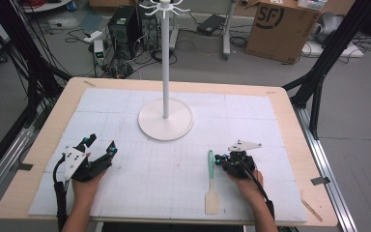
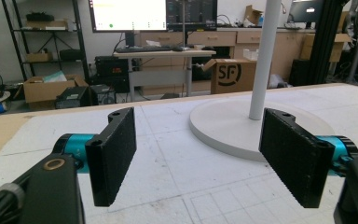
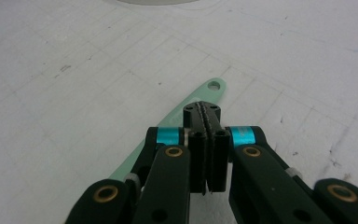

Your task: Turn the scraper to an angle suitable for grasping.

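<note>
Your right gripper (image 3: 207, 140), jaws pressed together and empty, hovers over the green handle of the spatula (image 1: 211, 186), which lies flat on the table (image 1: 48, 140), probably lining up a pickup. Your left gripper (image 1: 99, 146) rests nearby, jaws spread.

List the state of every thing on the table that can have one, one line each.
Spatula: lying flat on the white mat, teal handle pointing away, not gripped.
Hook stand: upright on its round base, nothing hanging from the hooks in view.
Left gripper: jaws wide open, holding nothing.
Right gripper: jaws shut together, holding nothing, above the spatula's handle.
</note>
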The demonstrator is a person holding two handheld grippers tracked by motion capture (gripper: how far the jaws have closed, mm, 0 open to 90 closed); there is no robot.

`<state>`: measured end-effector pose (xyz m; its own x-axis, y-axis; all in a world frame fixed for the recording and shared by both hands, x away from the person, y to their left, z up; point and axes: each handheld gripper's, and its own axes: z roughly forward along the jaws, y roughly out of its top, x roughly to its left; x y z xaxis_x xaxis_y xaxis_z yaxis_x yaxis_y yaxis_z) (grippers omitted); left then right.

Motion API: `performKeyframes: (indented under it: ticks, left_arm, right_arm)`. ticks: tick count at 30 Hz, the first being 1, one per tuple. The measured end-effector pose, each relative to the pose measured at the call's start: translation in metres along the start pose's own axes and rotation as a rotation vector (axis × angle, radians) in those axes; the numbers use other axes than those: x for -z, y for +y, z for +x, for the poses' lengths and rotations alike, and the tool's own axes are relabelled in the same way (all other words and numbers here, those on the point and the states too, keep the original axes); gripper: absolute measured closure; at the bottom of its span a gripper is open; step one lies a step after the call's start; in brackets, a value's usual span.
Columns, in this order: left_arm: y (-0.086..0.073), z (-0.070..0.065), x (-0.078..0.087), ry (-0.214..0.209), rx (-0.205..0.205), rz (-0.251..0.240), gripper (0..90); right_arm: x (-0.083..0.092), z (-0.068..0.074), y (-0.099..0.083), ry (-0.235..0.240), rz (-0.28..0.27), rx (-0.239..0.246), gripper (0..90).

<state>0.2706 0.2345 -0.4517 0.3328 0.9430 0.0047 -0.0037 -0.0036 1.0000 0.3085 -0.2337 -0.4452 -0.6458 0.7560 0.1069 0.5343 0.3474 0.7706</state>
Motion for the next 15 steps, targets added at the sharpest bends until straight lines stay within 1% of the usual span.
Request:
performKeyframes:
  ticks: [2,8,12,15]
  left_arm:
    - [0.0,0.0,0.0,0.0,0.002,0.001,27.8]
    - [0.0,0.0,0.0,-0.001,-0.001,0.002,27.9]
    - [0.0,0.0,0.0,-0.002,-0.001,0.002,28.0]
    - [0.0,0.0,0.0,-0.002,-0.001,0.002,28.0]
  right_arm:
    - [-0.002,0.0,0.0,-0.004,0.004,0.005,89.9]
    - [-0.009,-0.001,0.002,-0.001,0.026,0.001,89.9]
    - [-0.013,0.0,0.006,0.015,0.032,0.004,89.8]
    - [-0.017,0.003,0.009,0.022,0.038,0.017,89.9]
